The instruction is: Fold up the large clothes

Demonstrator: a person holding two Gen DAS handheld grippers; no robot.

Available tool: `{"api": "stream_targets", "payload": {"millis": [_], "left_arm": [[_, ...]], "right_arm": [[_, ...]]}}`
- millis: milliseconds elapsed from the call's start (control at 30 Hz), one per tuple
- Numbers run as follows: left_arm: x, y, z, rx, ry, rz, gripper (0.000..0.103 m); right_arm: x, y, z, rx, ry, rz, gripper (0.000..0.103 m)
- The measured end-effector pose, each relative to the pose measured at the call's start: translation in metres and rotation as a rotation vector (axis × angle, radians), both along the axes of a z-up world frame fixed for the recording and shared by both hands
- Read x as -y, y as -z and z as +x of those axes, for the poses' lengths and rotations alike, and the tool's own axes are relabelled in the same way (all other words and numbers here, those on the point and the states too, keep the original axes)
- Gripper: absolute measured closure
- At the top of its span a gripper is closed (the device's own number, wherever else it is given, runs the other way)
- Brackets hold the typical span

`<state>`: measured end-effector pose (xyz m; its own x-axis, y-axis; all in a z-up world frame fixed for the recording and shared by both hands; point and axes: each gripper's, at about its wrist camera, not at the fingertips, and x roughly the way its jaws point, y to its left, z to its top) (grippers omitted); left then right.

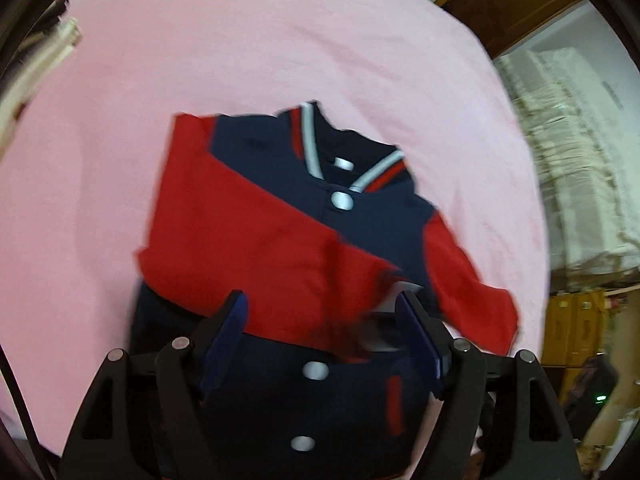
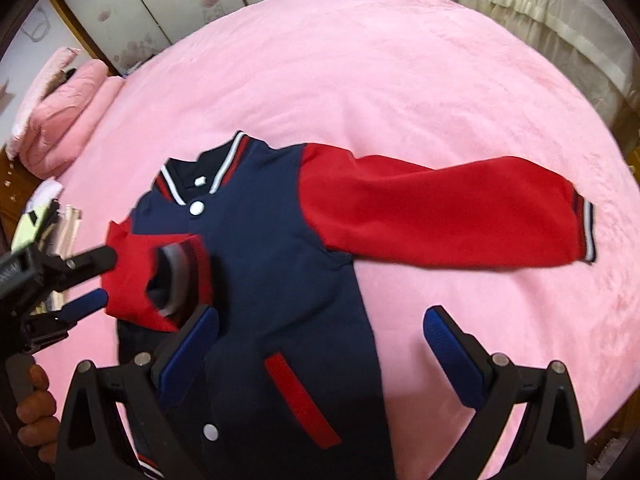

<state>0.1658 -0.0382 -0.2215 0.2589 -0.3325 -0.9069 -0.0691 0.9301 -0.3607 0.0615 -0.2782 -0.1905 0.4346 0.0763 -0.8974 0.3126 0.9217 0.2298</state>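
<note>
A navy varsity jacket (image 2: 272, 264) with red sleeves and white snaps lies front up on a pink bed cover (image 2: 380, 80). Its left sleeve (image 1: 256, 248) is folded across the chest, with the striped cuff near the open left gripper (image 1: 324, 312). In the right wrist view the left gripper (image 2: 106, 278) sits beside that cuff (image 2: 176, 280), jaws apart, not clamping it. The other red sleeve (image 2: 440, 212) lies stretched out to the right. My right gripper (image 2: 320, 324) is open and empty, hovering above the jacket's lower body.
Folded pink bedding (image 2: 64, 120) lies at the far left corner of the bed. Cream curtains (image 2: 552, 24) hang at the far right. A wooden wardrobe (image 1: 516, 4) and yellow boxes (image 1: 576, 328) stand beyond the bed edge.
</note>
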Motion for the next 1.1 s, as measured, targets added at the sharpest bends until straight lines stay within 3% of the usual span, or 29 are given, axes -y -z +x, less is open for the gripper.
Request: {"api": "stream_targets", "payload": {"millis": [167,300,400,433,467,567,700,767,867,933,967,1000,1033,1100], "left_arm": [[-0.033,0.011,0.014,0.009,-0.048,0.139,0.029],[-0.058,0.021,0.027,-0.012,-0.114,0.173,0.029],[-0.073,0.029,0.034,-0.020,-0.137,0.184,0.029],[-0.076,0.031,0.034,-0.024,-0.143,0.189,0.029],[-0.079,0.032,0.034,-0.026,-0.151,0.191,0.029],[-0.086,0.032,0.034,-0.022,-0.162,0.196,0.029],[-0.092,0.026,0.030,0.016,-0.155,0.217,0.029],[-0.091,0.031,0.031,0.014,-0.139,0.244,0.029],[-0.090,0.044,0.035,-0.020,-0.124,0.303,0.029],[-0.090,0.048,0.037,-0.034,-0.118,0.325,0.040],[-0.090,0.046,0.038,-0.026,-0.114,0.322,0.042],[-0.087,0.046,0.038,-0.013,-0.103,0.306,0.052],[-0.084,0.044,0.038,0.000,-0.070,0.273,0.073],[-0.077,0.046,0.036,0.000,-0.015,0.257,0.092]], "right_arm": [[-0.017,0.014,0.019,0.012,-0.056,0.211,0.006],[-0.033,0.039,0.038,-0.061,-0.037,0.260,0.019],[-0.036,0.058,0.053,-0.129,-0.018,0.232,0.044],[-0.033,0.060,0.056,-0.131,-0.009,0.230,0.064],[-0.032,0.061,0.058,-0.124,-0.009,0.238,0.091],[-0.022,0.050,0.065,-0.057,-0.050,0.284,0.092],[-0.011,-0.004,0.063,0.199,-0.093,0.240,0.092],[-0.006,-0.009,0.066,0.211,-0.071,0.234,0.090],[0.000,0.025,0.075,0.087,-0.025,0.204,0.082],[0.004,0.054,0.078,-0.076,-0.001,0.149,0.081],[0.007,0.053,0.075,-0.060,0.012,0.167,0.080],[0.009,0.046,0.069,-0.024,0.031,0.160,0.080],[0.008,0.039,0.066,0.004,0.045,0.127,0.079],[0.003,0.021,0.059,0.051,0.085,0.000,0.079]]}}
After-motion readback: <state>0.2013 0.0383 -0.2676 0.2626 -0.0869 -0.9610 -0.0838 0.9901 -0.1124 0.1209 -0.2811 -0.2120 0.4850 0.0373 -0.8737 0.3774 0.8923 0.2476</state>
